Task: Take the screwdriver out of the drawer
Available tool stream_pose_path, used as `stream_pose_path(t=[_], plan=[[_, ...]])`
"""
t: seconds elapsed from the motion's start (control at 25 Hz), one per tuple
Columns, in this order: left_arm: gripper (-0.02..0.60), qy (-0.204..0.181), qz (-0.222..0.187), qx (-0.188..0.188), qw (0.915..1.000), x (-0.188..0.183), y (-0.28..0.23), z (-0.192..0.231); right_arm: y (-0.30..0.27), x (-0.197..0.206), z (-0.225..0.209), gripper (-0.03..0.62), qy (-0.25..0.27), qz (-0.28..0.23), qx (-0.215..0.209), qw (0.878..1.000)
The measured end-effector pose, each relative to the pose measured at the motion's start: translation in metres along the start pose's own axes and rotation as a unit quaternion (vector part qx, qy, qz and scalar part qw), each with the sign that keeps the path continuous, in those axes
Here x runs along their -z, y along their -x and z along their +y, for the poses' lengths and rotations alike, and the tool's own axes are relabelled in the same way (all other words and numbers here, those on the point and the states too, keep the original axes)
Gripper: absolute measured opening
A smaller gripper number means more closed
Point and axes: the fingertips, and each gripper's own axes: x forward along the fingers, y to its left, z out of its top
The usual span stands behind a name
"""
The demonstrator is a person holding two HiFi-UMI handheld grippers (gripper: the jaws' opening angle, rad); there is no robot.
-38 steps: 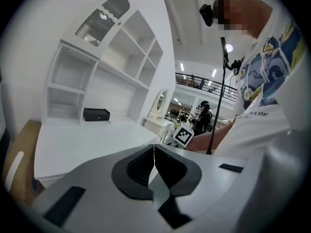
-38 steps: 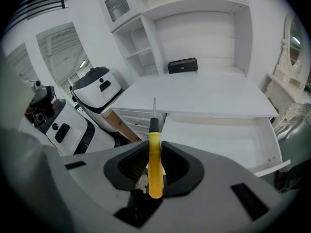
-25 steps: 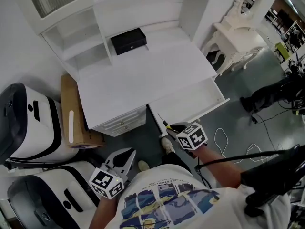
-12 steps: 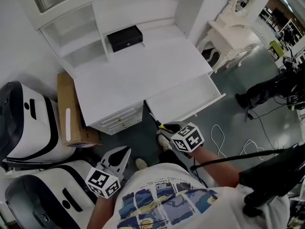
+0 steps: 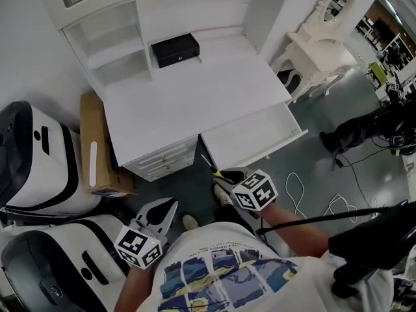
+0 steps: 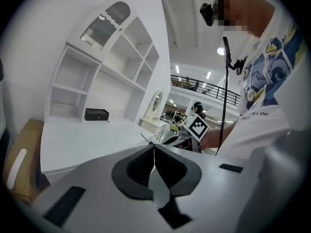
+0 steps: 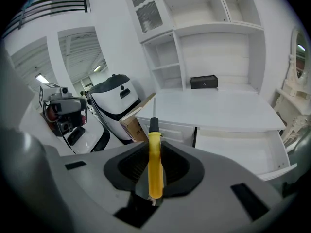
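Observation:
The screwdriver (image 7: 154,171) has a yellow handle, a black collar and a thin shaft pointing away from me. My right gripper (image 7: 154,152) is shut on its handle. In the head view the right gripper (image 5: 227,175) holds the screwdriver (image 5: 216,170) in the air just in front of the open white drawer (image 5: 286,142) of the desk (image 5: 188,103). The drawer's inside looks bare. My left gripper (image 5: 161,214) hangs lower left, near the person's body, its jaws shut with nothing between them. In the left gripper view the left gripper (image 6: 153,147) is closed.
A black box (image 5: 174,49) sits at the back of the desk under white shelves. A cardboard box (image 5: 94,145) and white-and-black machines (image 5: 39,161) stand to the left. A white vanity table (image 5: 318,44), floor cables (image 5: 305,187) and someone's legs (image 5: 361,132) are at the right.
My right gripper has drawn a little back and up from the drawer's front with the screwdriver still in it. The left gripper has shifted slightly.

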Motion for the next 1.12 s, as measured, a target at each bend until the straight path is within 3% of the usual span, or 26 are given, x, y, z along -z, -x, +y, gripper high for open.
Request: stream_pose_path(t=[1.12], plan=[[0.014,0.01,0.009,-0.008,0.9999,0.007,0.013,0.003,-0.006,-0.004,0.017,0.098,0.012,-0.009,-0.013,1.0]])
